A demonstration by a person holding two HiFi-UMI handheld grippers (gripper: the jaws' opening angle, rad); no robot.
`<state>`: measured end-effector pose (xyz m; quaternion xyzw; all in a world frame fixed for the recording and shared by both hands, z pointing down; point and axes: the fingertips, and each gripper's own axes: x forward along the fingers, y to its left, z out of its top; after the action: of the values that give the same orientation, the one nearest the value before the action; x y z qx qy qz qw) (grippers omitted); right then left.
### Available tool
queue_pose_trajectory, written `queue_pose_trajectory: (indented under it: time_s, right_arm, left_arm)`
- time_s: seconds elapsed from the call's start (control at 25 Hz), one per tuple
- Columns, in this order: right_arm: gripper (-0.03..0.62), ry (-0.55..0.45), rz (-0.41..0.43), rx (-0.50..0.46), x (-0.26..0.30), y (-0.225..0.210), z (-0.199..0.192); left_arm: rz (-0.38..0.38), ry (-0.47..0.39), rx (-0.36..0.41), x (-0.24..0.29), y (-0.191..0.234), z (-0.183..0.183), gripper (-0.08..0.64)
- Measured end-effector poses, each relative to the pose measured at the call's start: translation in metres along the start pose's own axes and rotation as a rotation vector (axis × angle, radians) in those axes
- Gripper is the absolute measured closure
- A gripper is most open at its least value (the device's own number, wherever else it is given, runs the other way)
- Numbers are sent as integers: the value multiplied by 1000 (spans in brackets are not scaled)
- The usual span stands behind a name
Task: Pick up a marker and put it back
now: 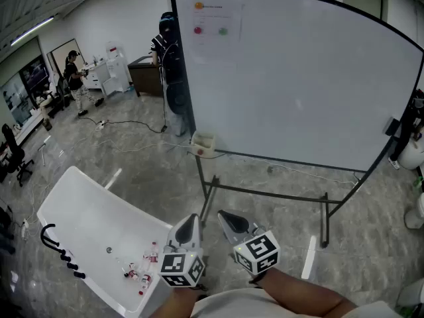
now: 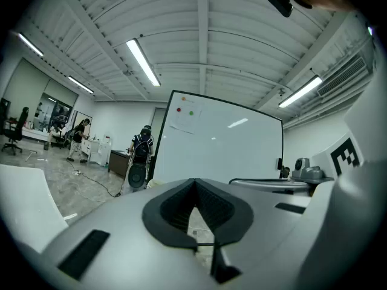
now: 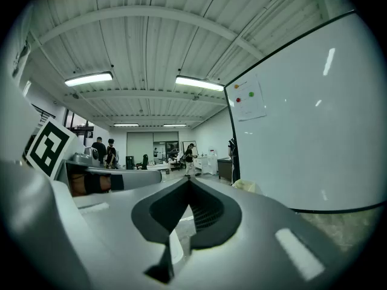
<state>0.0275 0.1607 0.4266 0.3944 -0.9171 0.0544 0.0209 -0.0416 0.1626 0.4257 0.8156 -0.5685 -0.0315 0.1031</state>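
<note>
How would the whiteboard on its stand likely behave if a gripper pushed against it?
The whiteboard would probably stay stiff: its face looks smooth and rigid. It may wobble or tip back, since a large panel sits high on a thin dark frame. On the smooth floor it could slide.

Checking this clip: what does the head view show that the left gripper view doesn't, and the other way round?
Head view only: small items scattered on the white table. Left gripper view only: the ceiling lights, and that the left gripper has its jaws together with nothing between them. Both: the whiteboard and a person with a backpack standing beside it.
</note>
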Motion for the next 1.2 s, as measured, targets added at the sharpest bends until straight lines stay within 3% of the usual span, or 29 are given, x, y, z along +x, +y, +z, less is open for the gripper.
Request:
queue_pose_trajectory:
  time_s: [0.56, 0.96, 1.2]
  right_arm:
    - [592, -15, -20, 20, 6, -2, 0]
    - [592, -28, -90, 16, 52, 33, 5]
    - [592, -19, -115, 0, 83, 38, 9]
  left_arm:
    - [-15, 7, -9, 4, 11, -1, 557]
    - [-133, 25, -5, -2, 64, 16, 555]
    - [-162, 38, -12, 10, 100, 21, 557]
